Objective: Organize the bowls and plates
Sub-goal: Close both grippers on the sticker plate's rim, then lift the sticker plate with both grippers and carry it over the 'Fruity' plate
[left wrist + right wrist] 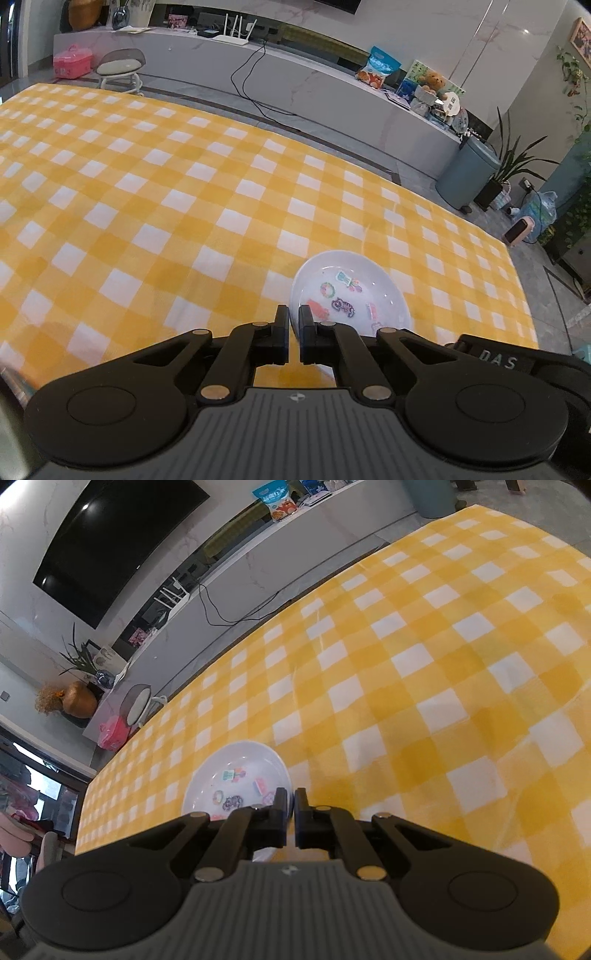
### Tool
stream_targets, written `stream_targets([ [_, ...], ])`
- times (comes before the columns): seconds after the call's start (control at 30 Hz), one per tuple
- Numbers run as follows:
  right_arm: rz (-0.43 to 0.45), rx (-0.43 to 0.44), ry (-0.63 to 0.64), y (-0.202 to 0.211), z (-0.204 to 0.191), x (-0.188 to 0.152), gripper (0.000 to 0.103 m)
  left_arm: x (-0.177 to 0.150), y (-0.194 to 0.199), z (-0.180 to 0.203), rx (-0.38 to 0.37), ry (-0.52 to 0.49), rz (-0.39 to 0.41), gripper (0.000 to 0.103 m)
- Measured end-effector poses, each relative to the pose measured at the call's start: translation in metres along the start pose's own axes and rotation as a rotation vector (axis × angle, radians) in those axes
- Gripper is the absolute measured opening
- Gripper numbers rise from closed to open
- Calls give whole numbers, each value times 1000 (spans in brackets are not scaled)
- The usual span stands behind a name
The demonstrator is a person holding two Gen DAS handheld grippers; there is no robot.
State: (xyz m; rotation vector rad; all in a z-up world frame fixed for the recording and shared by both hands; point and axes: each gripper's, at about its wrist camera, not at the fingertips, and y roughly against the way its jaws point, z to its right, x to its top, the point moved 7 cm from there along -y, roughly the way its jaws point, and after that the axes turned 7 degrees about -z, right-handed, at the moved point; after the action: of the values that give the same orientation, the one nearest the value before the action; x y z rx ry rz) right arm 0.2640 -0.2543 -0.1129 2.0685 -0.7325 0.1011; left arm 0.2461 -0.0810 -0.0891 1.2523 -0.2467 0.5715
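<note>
A white bowl (354,291) with cartoon stickers inside is over the yellow checked tablecloth (166,206). My left gripper (293,314) is shut on its left rim, one finger inside and one outside. In the right wrist view a white stickered bowl (236,779) shows the same way, and my right gripper (290,799) is shut on its right rim. I cannot tell whether these are one bowl or two. No plates show in either view.
The tablecloth (424,686) covers a wide table. Beyond its far edge are a low white TV bench (295,74), a stool (122,70), a pink case (72,61), a blue bin (469,177) and plants (517,158).
</note>
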Motion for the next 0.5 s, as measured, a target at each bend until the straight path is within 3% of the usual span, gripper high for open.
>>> stream_targets([
  [0.5,57,27,55,74,-16,-42,1,-33,55,-1,-90,-27,-12,5],
])
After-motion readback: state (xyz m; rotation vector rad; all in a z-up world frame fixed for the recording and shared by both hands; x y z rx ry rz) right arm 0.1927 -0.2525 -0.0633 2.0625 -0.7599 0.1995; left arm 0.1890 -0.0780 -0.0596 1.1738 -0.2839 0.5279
